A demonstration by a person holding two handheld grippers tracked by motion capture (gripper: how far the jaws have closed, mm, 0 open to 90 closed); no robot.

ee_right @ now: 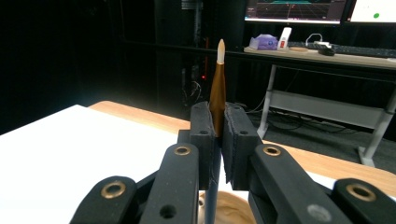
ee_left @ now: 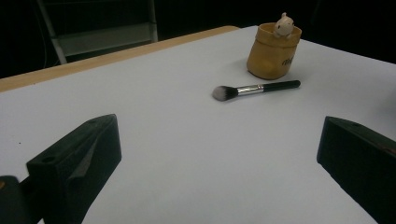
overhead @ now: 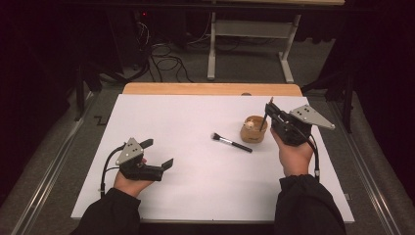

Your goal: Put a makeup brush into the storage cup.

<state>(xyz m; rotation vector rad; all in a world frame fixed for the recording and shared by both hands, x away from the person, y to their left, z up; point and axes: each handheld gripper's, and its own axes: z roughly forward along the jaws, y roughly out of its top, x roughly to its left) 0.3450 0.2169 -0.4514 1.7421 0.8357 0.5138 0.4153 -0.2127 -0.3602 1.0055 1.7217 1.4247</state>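
Right tool (overhead: 272, 113) pressed together on a thin brush (ee_right: 218, 88), held upright just above the tan cup (overhead: 254, 129) near the table's (overhead: 161, 122) far right. Left tool (overhead: 155, 154) spread and empty, resting near the front left. Risk: the slim handle may pivot or slip between the flat pads (the grip is narrow), so its lower end could catch the rim and tip the light cup. The brush has a gold-brown ferrule, a pale pointed tip and a dark handle. A second, fluffier brush (overhead: 231, 142) lies flat just left of the cup.
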